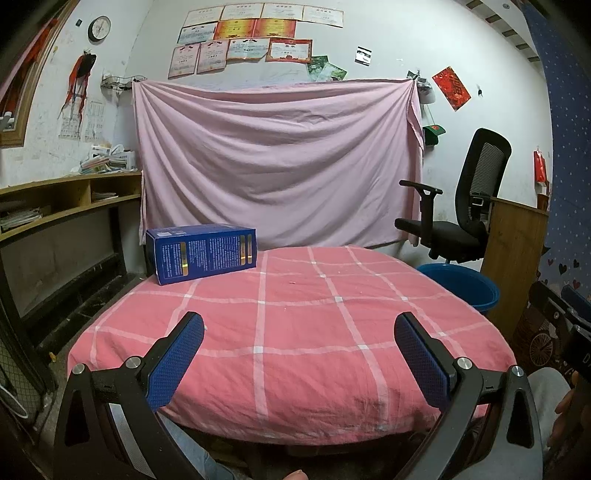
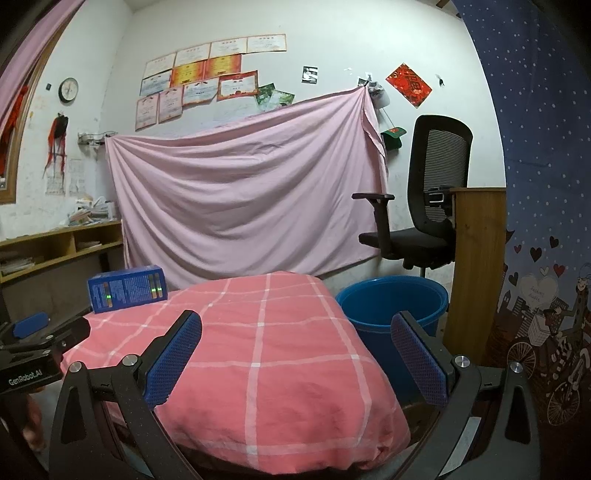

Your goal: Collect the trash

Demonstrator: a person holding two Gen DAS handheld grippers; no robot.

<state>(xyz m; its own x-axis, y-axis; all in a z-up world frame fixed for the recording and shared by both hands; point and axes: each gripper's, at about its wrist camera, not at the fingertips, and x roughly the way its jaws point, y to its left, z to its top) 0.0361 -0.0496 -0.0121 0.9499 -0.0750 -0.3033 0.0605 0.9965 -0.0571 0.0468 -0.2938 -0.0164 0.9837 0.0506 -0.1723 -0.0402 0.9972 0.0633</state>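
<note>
The blue box (image 1: 201,254) lies on its long side at the far left corner of the table, well ahead and to the left of the left gripper (image 1: 299,334), its end flush with the table's left edge. From the right wrist view it sits far off to the left of the right gripper (image 2: 296,332). The blue bucket (image 2: 393,306) stands on the floor just beside the table's right edge, ahead and slightly right of the right gripper, its mouth open upward and below the tabletop level.

Both grippers hang spread wide with nothing between their blue pads, poised over the near edge of the table. The left gripper also shows at the left margin of the right wrist view, near the table's left side.

Between the grippers and the box the pink checked cloth (image 1: 295,332) is bare; it drapes over rounded edges, with rumpled folds at the near right corner.

Beyond the table a pink sheet (image 1: 280,162) hangs across the wall. An office chair (image 1: 458,206) stands behind the bucket, next to a wooden cabinet (image 2: 476,266). A wooden shelf (image 1: 62,199) runs along the left wall, separated from the table by a strip of dark floor. Certificates (image 1: 251,37) and a clock (image 1: 99,28) hang above.
</note>
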